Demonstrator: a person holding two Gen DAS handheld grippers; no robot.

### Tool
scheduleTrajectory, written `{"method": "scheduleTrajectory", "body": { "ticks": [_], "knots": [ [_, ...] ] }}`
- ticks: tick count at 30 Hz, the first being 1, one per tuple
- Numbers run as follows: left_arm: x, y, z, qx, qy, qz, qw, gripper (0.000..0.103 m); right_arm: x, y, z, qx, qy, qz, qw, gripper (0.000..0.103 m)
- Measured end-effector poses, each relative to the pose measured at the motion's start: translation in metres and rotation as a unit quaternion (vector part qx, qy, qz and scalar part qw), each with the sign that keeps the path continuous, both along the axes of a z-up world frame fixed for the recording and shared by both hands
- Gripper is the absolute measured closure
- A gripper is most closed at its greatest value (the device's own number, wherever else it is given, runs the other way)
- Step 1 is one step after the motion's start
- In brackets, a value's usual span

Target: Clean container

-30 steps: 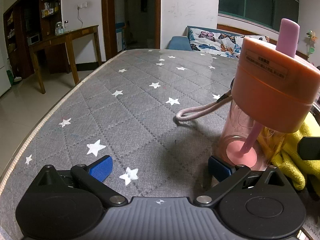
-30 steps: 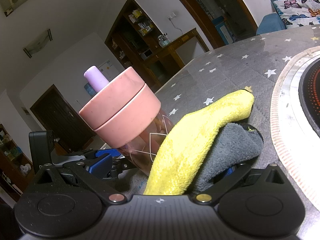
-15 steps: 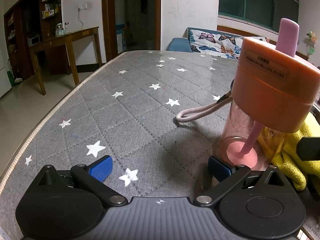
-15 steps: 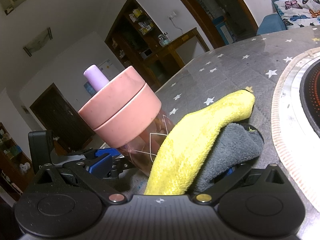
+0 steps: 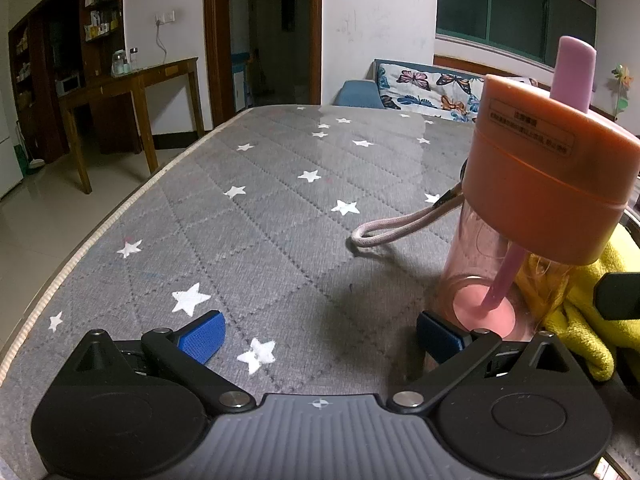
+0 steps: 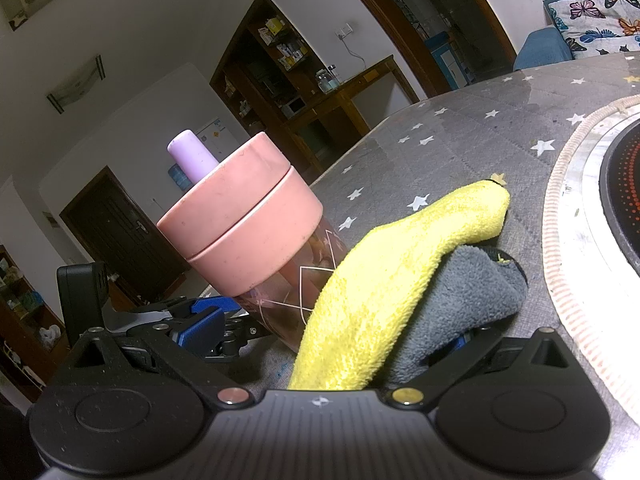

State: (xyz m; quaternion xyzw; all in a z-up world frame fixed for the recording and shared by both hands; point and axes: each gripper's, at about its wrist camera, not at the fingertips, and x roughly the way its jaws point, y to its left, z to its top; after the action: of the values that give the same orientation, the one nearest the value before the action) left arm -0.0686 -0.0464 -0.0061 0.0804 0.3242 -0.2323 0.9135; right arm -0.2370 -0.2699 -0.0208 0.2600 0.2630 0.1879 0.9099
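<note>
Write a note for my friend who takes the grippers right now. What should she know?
Left gripper: open, holding nothing, low on the grey star-patterned tablecloth; its right finger is close to the bottle's base.
Right gripper: shut on the yellow-and-grey fleece cloth, which rests against the bottle's side.
The clear pink plastic bottle stands upright, its pink lid on, lilac straw up, cord loop lying on the table.
Done: cloth picked up and brought to the bottle.
Left: steady the bottle with the left gripper, probably, then wipe it. How clean it is, I cannot tell.

One bottle, one cloth, two hand-held grippers.
</note>
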Motion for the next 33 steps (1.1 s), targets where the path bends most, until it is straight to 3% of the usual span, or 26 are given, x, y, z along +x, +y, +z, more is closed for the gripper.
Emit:
{"method": "scheduleTrajectory", "body": {
  "ticks": [33],
  "knots": [
    [0.000,0.001,-0.001,-0.003,-0.004,-0.001,1.0000,0.000,0.020,0.004,0.002,0.002,-0.002,-0.002,1.000,0.000]
  ]
}}
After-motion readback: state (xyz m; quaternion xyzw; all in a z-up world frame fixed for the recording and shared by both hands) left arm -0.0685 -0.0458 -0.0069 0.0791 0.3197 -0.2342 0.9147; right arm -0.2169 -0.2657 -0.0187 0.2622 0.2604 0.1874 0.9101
